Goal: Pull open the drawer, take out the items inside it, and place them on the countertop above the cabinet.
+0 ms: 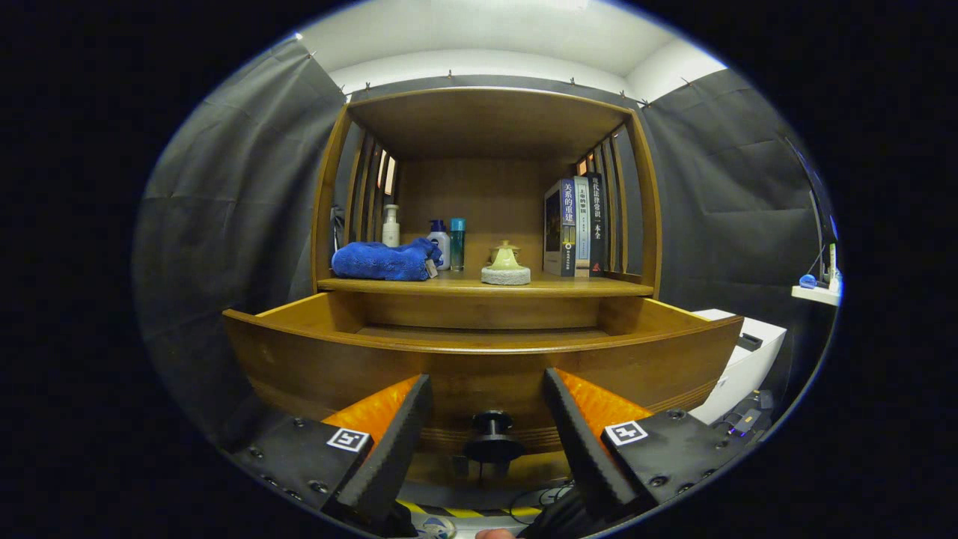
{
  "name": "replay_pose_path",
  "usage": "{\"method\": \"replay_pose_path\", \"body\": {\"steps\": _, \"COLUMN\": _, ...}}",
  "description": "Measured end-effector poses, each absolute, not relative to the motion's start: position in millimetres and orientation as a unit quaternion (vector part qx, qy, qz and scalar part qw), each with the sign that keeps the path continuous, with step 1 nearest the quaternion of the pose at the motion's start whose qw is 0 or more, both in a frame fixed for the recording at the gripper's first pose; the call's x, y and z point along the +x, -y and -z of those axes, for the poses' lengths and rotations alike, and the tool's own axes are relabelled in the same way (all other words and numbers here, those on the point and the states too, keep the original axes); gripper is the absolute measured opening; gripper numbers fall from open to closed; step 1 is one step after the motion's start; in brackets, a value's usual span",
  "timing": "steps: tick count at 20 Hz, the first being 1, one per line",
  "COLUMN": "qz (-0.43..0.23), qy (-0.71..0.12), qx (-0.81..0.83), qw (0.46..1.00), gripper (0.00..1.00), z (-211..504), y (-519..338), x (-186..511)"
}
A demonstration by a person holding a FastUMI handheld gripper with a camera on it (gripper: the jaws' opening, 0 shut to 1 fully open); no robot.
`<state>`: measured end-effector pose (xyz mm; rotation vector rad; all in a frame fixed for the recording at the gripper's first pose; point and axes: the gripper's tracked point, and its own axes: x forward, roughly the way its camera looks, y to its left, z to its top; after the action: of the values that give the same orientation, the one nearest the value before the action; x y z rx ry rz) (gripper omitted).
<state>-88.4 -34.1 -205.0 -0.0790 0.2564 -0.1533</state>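
Facing the jaws broadside, the pulled-out drawer (479,359) spans sideways; jaws open.

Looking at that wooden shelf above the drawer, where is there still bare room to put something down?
On the countertop, bare wood shows between the blue towel with its bottles and the small ceramic pot, and between that pot and the books. The left end is crowded. The hand-held gripper is open, its fingers either side of the drawer knob.

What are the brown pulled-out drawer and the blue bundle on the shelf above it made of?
The brown drawer looks like varnished wood: visible grain, soft sheen. The blue bundle seems a fluffy fabric towel, folded and matte. The claw is open, straddling the drawer's dark knob.
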Motion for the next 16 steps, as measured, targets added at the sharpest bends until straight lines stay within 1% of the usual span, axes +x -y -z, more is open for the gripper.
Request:
{"method": "replay_pose_path", "body": {"steps": 3, "qz": 0.074, "qy": -0.131, "qx": -0.038, "qw": 0.988, "gripper": 0.98, "z": 204, "y": 37, "x": -82}}
{"method": "replay_pose_path", "body": {"steps": 16, "qz": 0.075, "qy": -0.130, "qx": -0.034, "qw": 0.988, "gripper": 0.98, "z": 210, "y": 46, "x": -10}}
